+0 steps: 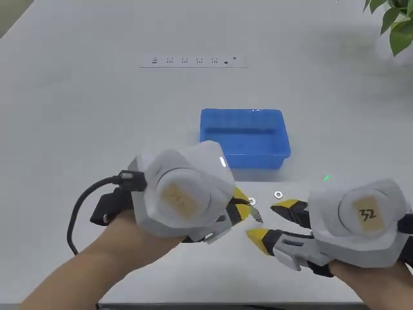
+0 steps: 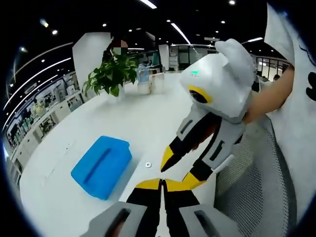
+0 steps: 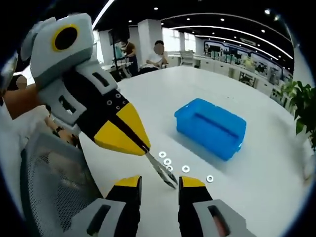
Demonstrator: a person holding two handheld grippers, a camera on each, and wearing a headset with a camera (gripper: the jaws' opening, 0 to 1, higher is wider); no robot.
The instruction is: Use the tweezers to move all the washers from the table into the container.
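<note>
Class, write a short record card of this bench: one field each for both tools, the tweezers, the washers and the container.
Left tool: shut on the tweezers
Right tool: open, holding nothing
Tweezers: tips near the washers
Washers: several loose on the table, near the container
Container: blue, open-topped, no washers seen inside

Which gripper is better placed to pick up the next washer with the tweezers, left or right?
Left. The left gripper holds the thin metal tweezers, with their tips down beside the small silver ring washers. The right gripper has its tongs open and holds nothing.
</note>
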